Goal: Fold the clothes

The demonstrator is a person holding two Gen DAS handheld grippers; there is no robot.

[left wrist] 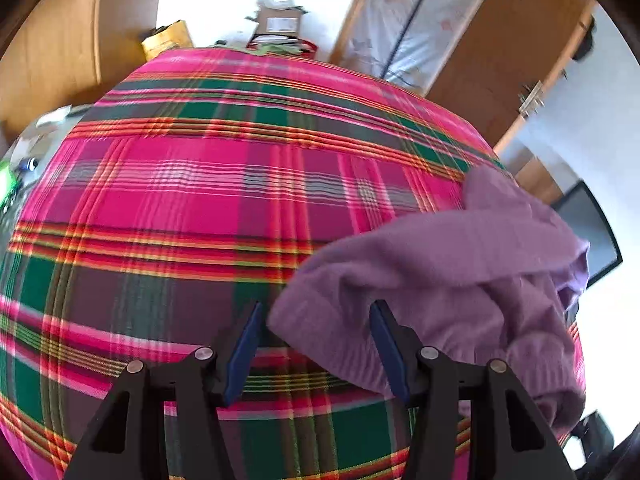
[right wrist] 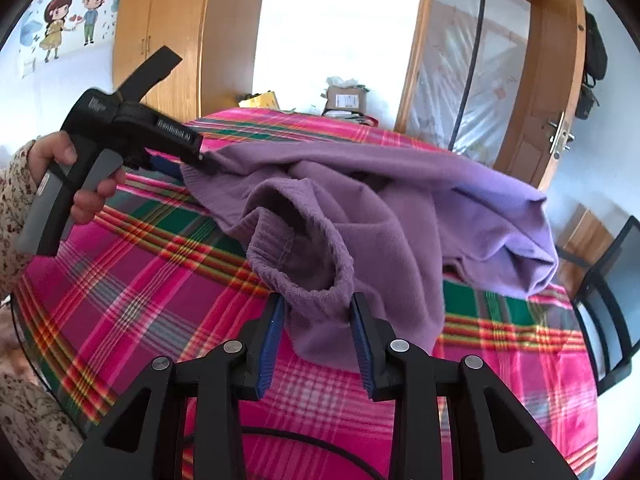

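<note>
Counting one purple sweater [right wrist: 400, 216], two claws

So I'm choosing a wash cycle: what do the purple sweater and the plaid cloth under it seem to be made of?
The purple sweater looks like a soft, matte knit, perhaps wool or acrylic: fuzzy nap, ribbed edge. The plaid cloth looks like a thin, smooth woven fabric, possibly cotton: crisp stripes, no pile. The exact fibre cannot be told.

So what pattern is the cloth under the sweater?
Pink, green and orange-red plaid tablecloth, clearest in the left wrist view; sweater plain purple.
</note>
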